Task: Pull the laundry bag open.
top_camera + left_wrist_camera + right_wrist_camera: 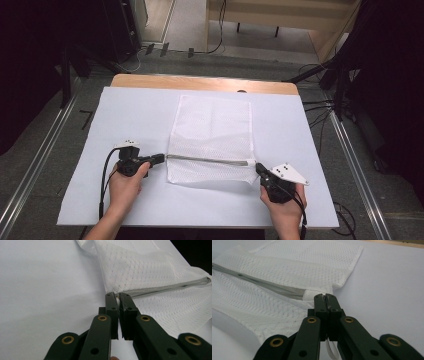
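The white mesh bag lies on the white table cover, stretched between both claws: the left gripper is clenched on its zipper's one end, the right gripper clenched on the other

White mesh laundry bag spread across the pale table cover, far portion lying flat. Grey zipper stretched taut in a straight line near the front edge, raised slightly, mesh folding down from it toward the person.
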Demonstrator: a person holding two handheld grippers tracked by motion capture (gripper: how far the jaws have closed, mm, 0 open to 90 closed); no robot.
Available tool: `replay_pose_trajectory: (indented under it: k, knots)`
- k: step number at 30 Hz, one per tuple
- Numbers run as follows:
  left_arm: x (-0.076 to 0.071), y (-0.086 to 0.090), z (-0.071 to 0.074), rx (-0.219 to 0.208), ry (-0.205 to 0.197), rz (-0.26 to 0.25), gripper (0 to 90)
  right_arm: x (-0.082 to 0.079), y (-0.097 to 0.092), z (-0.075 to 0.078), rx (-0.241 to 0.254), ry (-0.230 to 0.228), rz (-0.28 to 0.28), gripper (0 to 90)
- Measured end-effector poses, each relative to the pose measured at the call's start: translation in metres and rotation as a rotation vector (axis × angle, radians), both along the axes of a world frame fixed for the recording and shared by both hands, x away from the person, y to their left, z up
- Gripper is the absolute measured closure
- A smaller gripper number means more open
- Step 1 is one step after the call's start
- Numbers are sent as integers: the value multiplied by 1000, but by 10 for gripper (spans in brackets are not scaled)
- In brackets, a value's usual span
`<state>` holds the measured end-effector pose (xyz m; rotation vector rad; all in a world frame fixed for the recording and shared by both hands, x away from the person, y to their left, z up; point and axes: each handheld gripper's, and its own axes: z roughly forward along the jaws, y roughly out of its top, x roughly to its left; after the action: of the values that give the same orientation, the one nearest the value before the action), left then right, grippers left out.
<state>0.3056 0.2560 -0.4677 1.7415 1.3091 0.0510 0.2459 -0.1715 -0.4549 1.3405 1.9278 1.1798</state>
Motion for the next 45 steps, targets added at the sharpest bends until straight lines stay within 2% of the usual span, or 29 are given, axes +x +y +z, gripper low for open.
replay_pose_trajectory:
  k: [1, 2, 3, 4, 5, 6, 8, 9, 10, 11, 12, 13, 15, 19, 20, 22, 25, 28, 31, 36, 38, 43, 45]
  knots:
    - [-1, 1, 0, 8, -14, -2, 863, 1, 0, 0, 1, 1, 2, 900]
    - [-3, 1, -1, 24, -32, 8, 750, 2, -1, -2, 21, 25, 10, 900]
    - [-4, 3, -1, 25, -49, 14, 750, 2, -1, -2, 21, 25, 10, 900]
    - [-6, 6, -1, 14, -70, 22, 656, 2, -2, -3, 24, 32, 2, 890]
    - [-8, 8, 0, 3, -94, 25, 565, 2, -3, -4, 34, 33, 9, 850]
    - [-11, 10, 3, 6, -120, 37, 517, 2, -4, -4, 50, 35, 19, 783]
    - [-16, 12, 8, 30, -167, 68, 348, 2, -3, -5, 60, 25, 41, 672]
    - [-19, 15, 12, 42, -199, 71, 302, 2, -2, -4, 62, 20, 48, 566]
    - [-22, 16, 15, 52, -217, 80, 302, 2, -2, -4, 62, 20, 48, 566]
    - [-24, 18, 18, 63, -236, 86, 246, 2, -2, -4, 59, 13, 51, 534]
    - [-29, 21, 23, 90, -273, 84, 150, 1, -1, -3, 56, 21, 45, 468]
    - [-29, 21, 23, 90, -273, 84, 126, 1, -1, -2, 44, 16, 39, 448]
    - [-34, 25, 25, 105, -294, 72, 112, 0, -2, -2, 40, 16, 34, 436]
    - [-43, 39, 24, 119, -302, 54, 49, 0, -10, 0, 36, 10, 10, 343]
    - [-45, 45, 24, 116, -307, 57, 8, -1, -13, 0, 28, 12, -6, 327]
    - [-47, 54, 24, 99, -312, 59, 0, -1, -18, 1, 3, 20, -46, 254]
    - [-51, 66, 26, 104, -320, 75, 0, 0, -30, 2, 42, 27, -29, 183]
    - [-58, 77, 28, 106, -334, 81, 0, -1, -42, 2, 66, 18, -16, 149]
    - [-65, 88, 30, 129, -346, 88, 0, -2, -55, 2, 81, 5, -7, 137]
    - [-76, 106, 27, 121, -335, 94, 0, -4, -75, 1, 80, -10, -34, 137]
    - [-78, 112, 26, 131, -333, 104, 0, -5, -82, 0, 86, -11, -41, 135]
    - [-79, 121, 27, 114, -340, 124, 0, -6, -98, -3, 98, -2, -63, 135]
    - [-79, 122, 26, 128, -339, 127, 0, -6, -102, -5, 99, 7, -74, 135]
